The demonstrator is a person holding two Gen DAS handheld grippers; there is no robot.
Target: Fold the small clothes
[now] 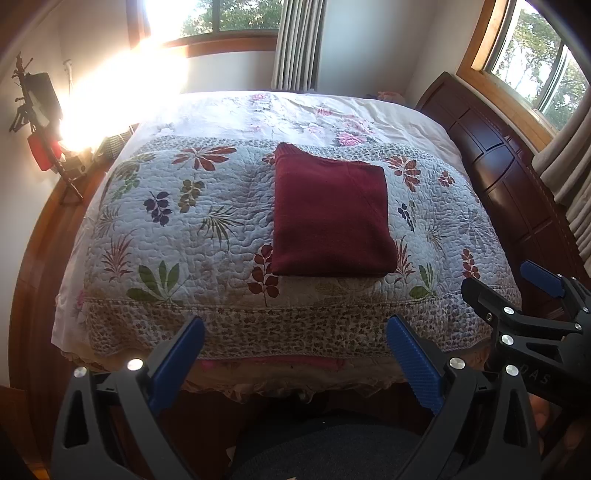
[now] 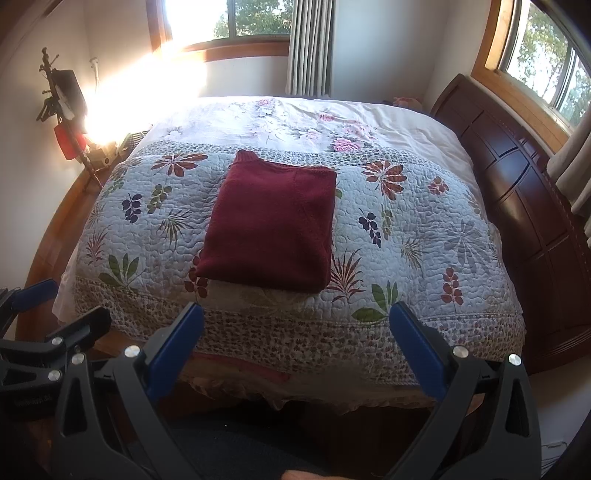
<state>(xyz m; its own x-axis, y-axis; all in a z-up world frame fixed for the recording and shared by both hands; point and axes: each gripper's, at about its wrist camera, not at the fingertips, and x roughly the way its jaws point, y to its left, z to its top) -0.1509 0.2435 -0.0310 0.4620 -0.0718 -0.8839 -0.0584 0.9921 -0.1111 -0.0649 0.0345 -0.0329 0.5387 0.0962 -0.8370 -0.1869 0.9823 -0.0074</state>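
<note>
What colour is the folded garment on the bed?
Dark maroon folded garment, clearest in the right wrist view.

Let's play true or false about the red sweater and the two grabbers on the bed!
1. The dark red sweater lies folded into a neat rectangle on the flowered quilt. True.
2. The left gripper is pinching the sweater. False: it is open, near the foot of the bed, touching nothing.
3. The right gripper is open too. True.
4. The sweater hangs off the edge of the bed. False: it lies fully on the quilt, away from the edges.
5. Sunlight shines through a window behind the bed. True.
</note>
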